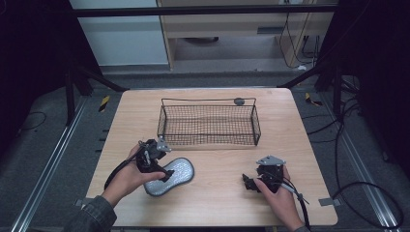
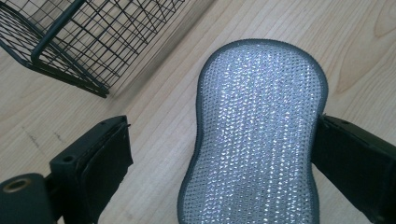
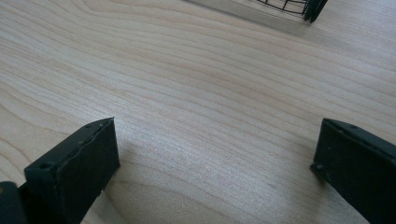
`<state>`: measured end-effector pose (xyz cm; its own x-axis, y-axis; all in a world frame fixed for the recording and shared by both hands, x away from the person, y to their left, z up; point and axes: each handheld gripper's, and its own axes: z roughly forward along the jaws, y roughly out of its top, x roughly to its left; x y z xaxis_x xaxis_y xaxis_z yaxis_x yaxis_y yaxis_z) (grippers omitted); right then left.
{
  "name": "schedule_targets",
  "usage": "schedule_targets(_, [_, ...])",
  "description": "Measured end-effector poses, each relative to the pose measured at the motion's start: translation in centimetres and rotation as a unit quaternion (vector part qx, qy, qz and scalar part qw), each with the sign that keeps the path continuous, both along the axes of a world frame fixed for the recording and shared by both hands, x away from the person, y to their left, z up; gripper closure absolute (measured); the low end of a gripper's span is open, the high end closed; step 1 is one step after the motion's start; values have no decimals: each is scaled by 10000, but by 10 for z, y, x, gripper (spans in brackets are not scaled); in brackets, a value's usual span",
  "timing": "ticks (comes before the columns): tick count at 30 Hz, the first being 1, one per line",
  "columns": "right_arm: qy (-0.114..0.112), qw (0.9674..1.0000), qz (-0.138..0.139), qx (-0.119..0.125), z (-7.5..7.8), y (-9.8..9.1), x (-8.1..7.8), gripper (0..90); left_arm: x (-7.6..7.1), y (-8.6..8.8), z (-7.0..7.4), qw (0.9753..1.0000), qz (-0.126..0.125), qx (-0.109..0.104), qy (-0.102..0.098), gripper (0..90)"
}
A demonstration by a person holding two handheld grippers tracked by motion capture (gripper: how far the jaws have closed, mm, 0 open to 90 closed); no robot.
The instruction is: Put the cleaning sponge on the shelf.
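Observation:
A silver, sparkly scrub pad [image 1: 178, 172] with a grey edge lies flat on the wooden table [image 1: 222, 164], in front of the basket's left end. My left gripper [image 1: 162, 169] is lowered over its near end. In the left gripper view the pad [image 2: 257, 135] lies between the jaws of that open gripper [image 2: 222, 135]; the right jaw touches the pad's edge and the left jaw stands apart from it. My right gripper [image 1: 250, 181] rests low over the table's front right. It is open [image 3: 215, 140], with bare wood between its jaws.
An empty black wire basket [image 1: 255, 123] stands at the middle back of the table; its corner [image 2: 70, 46] is just beyond the pad, and another corner [image 3: 303, 7] shows far ahead of the right gripper. Cables trail on the floor to the right.

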<state>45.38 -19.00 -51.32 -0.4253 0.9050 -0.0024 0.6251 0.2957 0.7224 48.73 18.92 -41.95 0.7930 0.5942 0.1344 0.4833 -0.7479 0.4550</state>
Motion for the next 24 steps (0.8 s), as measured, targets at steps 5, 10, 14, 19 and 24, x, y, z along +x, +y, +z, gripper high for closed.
schedule_targets(5, [2,10000,1,0,0,0,0,3,-2,-1,1,9999,-123,3,49,46])
schedule_targets(10, [44,10000,-16,45,1,1,0,3,-1,-1,0,9997,-185,36,171,46])
schedule_targets(14, [31,10000,-10,31,0,1,0,3,1,-4,-3,9994,-244,53,224,46])
schedule_targets(19, [31,10000,-9,32,0,1,0,3,1,-9,-8,9983,-464,139,318,46])
schedule_targets(24, [30,10000,-8,32,0,1,0,3,2,-12,-17,9971,-537,284,461,47])
